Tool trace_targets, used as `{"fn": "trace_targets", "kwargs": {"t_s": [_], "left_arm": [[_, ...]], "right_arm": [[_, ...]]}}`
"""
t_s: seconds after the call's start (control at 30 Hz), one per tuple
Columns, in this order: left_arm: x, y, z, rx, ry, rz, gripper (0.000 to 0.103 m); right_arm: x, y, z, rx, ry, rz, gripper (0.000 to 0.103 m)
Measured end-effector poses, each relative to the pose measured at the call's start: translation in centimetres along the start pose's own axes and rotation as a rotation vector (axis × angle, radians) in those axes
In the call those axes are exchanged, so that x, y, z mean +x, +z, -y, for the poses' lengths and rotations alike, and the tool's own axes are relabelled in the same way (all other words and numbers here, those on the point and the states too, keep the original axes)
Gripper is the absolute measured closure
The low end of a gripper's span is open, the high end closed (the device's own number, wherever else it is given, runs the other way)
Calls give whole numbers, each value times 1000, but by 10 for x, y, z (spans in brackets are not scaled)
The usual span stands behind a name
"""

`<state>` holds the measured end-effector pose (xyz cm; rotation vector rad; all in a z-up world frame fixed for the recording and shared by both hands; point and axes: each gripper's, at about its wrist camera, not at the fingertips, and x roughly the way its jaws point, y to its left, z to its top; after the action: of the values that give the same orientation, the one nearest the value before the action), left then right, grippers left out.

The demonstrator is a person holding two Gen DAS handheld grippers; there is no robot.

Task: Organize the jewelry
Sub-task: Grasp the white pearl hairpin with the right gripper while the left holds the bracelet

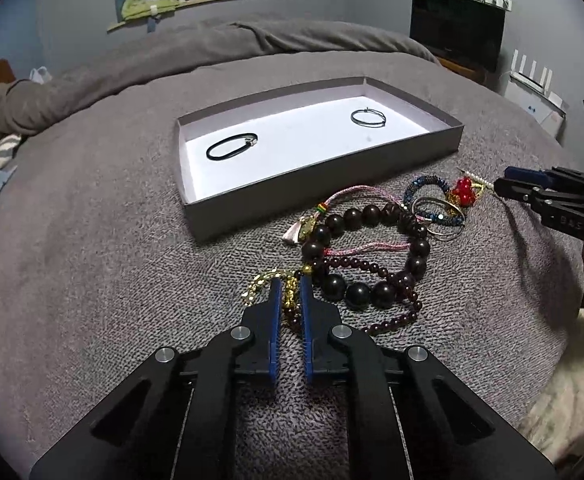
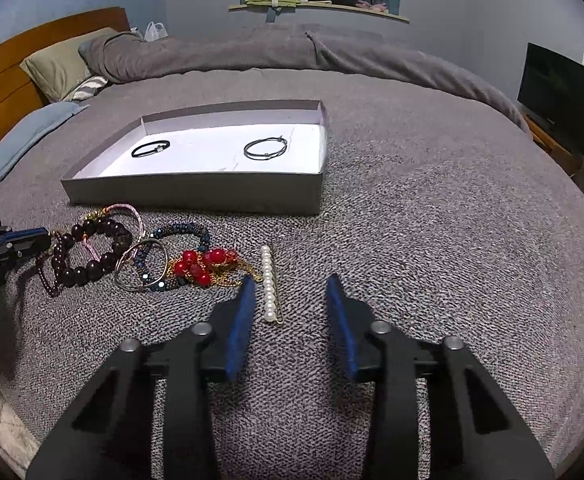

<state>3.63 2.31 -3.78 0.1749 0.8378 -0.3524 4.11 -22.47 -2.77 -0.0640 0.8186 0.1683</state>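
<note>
Gold chain (image 1: pixel 290 288) between left tool (image 1: pixel 290 290) pads

Grey bedspread (image 2: pixel 412 208), olive pillow (image 2: pixel 57 66), wooden headboard (image 2: pixel 7 76), dark TV (image 2: pixel 560 100), cluttered windowsill (image 2: pixel 316 6).

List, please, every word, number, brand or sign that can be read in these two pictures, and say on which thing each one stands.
"B A S": faint raised letters on the black body of the right tongs, seen from the left wrist view; more letters may follow, out of sight.
Shapes on the white box by the wall: too small and blurred to read.
Gray tray, jewelry, dark screen: no text visible.
</note>
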Motion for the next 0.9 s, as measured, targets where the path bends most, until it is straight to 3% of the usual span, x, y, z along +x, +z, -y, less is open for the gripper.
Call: {"fn": "trace_targets", "kwargs": {"t_s": [0.17, 0.27, 0.6, 0.9], "left_arm": [[0, -1, -1, -2, -2, -1, 93], [0, -2, -1, -2, -6, -2, 93], [-14, 2, 2, 21, -19, 40, 96], [-46, 19, 10, 63, -25, 134, 96]], "right_arm": [[9, 0, -3, -12, 20, -38, 80], [13, -1, -2, -6, 43, -52, 93], [-2, 1, 0, 24, 62, -22, 94], [-29, 19, 1, 19, 63, 62, 94]]}}
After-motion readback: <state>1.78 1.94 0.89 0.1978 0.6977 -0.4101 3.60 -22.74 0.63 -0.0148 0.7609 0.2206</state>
